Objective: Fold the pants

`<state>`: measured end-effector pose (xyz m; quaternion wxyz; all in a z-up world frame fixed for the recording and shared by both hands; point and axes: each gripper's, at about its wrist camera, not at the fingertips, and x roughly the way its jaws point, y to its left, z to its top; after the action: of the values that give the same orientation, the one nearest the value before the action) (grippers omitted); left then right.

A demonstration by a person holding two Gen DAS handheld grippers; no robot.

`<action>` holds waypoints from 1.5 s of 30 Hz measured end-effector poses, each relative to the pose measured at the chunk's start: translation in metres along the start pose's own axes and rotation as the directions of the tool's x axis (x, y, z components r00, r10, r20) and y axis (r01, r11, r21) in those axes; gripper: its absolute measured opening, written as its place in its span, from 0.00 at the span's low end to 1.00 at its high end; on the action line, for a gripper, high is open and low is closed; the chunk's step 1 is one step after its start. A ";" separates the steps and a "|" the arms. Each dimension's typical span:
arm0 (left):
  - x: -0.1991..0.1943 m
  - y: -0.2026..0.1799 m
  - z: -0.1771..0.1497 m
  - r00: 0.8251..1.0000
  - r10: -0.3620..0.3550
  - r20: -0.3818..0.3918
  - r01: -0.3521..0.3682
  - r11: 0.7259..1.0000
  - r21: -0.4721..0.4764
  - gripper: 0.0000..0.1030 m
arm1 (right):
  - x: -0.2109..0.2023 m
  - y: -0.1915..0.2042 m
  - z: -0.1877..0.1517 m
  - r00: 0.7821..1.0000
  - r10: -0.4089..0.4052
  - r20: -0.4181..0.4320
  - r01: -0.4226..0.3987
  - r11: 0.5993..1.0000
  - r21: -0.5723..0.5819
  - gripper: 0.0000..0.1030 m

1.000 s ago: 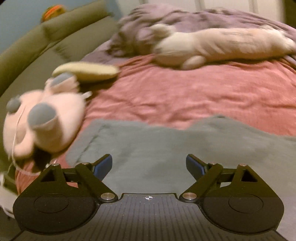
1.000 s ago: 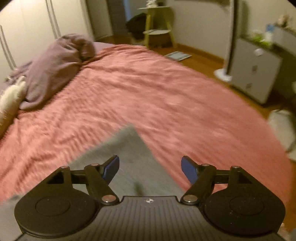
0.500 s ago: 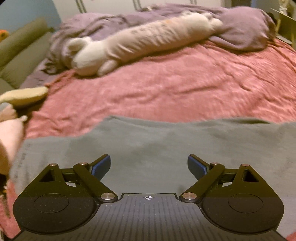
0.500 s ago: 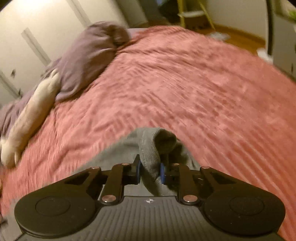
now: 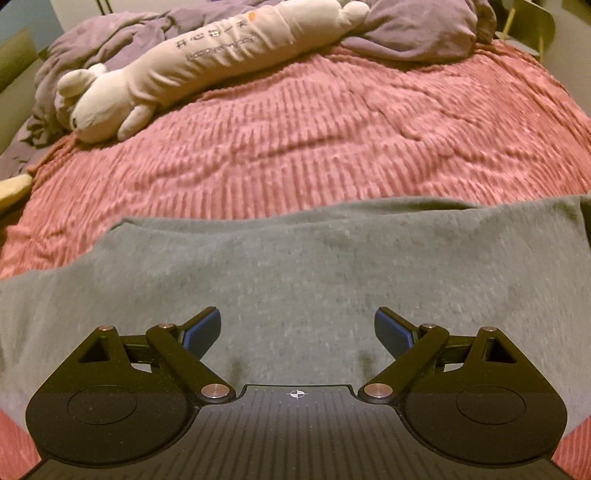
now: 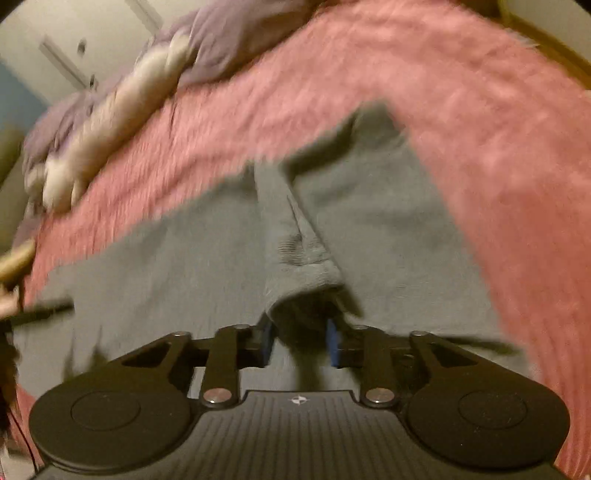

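- The pants (image 5: 295, 266) are a grey, matte, fleecy knit, spread flat across the near part of the bed; in the right wrist view a folded ridge of them (image 6: 291, 236) runs up the middle toward the far edge, ending near the gripper in a bunched, ribbed lip
- The bedspread (image 5: 314, 140) is pink, woven in fine raised ridges and gently rumpled; a purple blanket (image 5: 417, 33) lies crumpled along its far side
- A long plush toy (image 5: 207, 55), cream and tube-shaped with stubby paws, rests against that blanket; dark printed characters run along its body, too small to read, beside a small orange mark
- The left gripper (image 5: 297, 332) has its blue-padded fingers (image 5: 201, 328) spread wide over the grey cloth, nothing between them
- The right gripper (image 6: 300, 339) stands partly parted, its jaws having just been opening after a pinch; the bunched lip of the pants sits in the gap; blur and shadow hide whether the pads still press on it
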<state>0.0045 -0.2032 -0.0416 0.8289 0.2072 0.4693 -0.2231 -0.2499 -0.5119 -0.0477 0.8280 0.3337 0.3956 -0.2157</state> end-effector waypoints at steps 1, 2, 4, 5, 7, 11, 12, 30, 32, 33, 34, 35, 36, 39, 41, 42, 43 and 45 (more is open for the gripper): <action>0.001 0.000 -0.001 1.000 0.001 -0.007 -0.001 1.000 -0.002 0.92 | -0.007 -0.006 0.008 0.999 -0.016 0.045 0.015 0.999 0.028 0.41; 0.003 0.000 -0.001 1.000 0.000 -0.015 0.000 1.000 -0.008 0.92 | -0.013 -0.012 0.016 0.995 -0.033 0.090 0.027 0.998 0.059 0.47; 0.005 -0.001 -0.004 1.000 -0.003 -0.029 0.002 1.000 -0.025 0.92 | -0.014 -0.021 0.035 0.984 -0.091 0.153 0.078 0.993 0.094 0.56; 0.006 -0.001 -0.005 0.999 -0.006 -0.038 0.005 0.999 -0.034 0.92 | -0.008 -0.022 0.043 0.980 -0.124 0.158 0.112 0.990 0.087 0.56; 0.006 -0.002 -0.008 0.999 -0.009 -0.051 0.007 0.999 -0.044 0.92 | 0.017 -0.020 0.058 0.977 -0.164 0.136 0.158 0.986 0.050 0.38; 0.006 -0.004 -0.013 0.998 0.009 -0.061 -0.010 1.000 -0.023 0.92 | 0.084 -0.014 0.080 0.998 -0.066 -0.001 0.066 0.998 0.016 0.23; 0.006 -0.004 -0.015 0.998 0.021 -0.064 -0.022 1.000 -0.011 0.92 | 0.095 -0.011 0.084 0.993 -0.121 0.001 0.121 0.993 -0.010 0.23; 0.012 0.024 -0.029 0.991 0.048 -0.124 -0.057 0.996 -0.073 0.92 | 0.051 0.008 0.011 0.992 -0.025 -0.125 0.034 0.997 0.071 0.35; 0.009 0.022 -0.029 0.991 0.075 -0.108 -0.079 0.996 -0.036 0.92 | 0.056 0.004 0.039 0.988 -0.155 -0.011 0.155 0.987 0.038 0.31; 0.009 0.022 -0.028 0.991 0.086 -0.103 -0.089 0.996 -0.025 0.92 | 0.051 0.005 0.052 0.964 -0.253 0.082 0.254 0.967 0.009 0.34; 0.008 0.023 -0.029 0.990 0.096 -0.099 -0.098 0.995 -0.018 0.92 | 0.042 0.004 0.064 0.941 -0.302 0.152 0.304 0.953 0.012 0.36; 0.009 0.024 -0.029 0.990 0.100 -0.097 -0.102 0.995 -0.018 0.92 | 0.032 0.002 0.073 0.941 -0.276 0.193 0.275 0.961 0.033 0.36; 0.010 0.025 -0.030 0.990 0.101 -0.100 -0.104 0.994 -0.024 0.92 | 0.020 -0.001 0.079 0.951 -0.221 0.216 0.214 0.975 0.057 0.42; 0.015 0.029 -0.031 0.987 0.090 -0.130 -0.100 0.993 -0.070 0.92 | 0.003 0.001 0.071 0.971 -0.158 0.181 0.151 0.987 0.051 0.61; 0.015 0.030 -0.032 0.988 0.072 -0.138 -0.087 0.991 -0.106 0.92 | 0.008 0.004 0.054 0.983 -0.153 0.106 0.154 0.988 0.000 0.61; 0.015 0.029 -0.032 0.988 0.061 -0.138 -0.077 0.990 -0.116 0.92 | 0.014 0.007 0.045 0.983 -0.173 0.066 0.175 0.984 -0.028 0.61; 0.014 0.027 -0.032 0.989 0.055 -0.138 -0.071 0.991 -0.118 0.92 | 0.024 0.007 0.041 0.977 -0.208 0.041 0.211 0.976 -0.057 0.61; 0.012 0.023 -0.033 0.989 0.057 -0.136 -0.070 0.993 -0.092 0.92 | 0.037 0.000 0.043 0.962 -0.267 0.049 0.270 0.960 -0.071 0.61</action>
<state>0.0005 -0.1680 -0.0649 0.8115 0.1964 0.5268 -0.1594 -0.2057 -0.5461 -0.0570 0.8109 0.2406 0.4290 -0.3171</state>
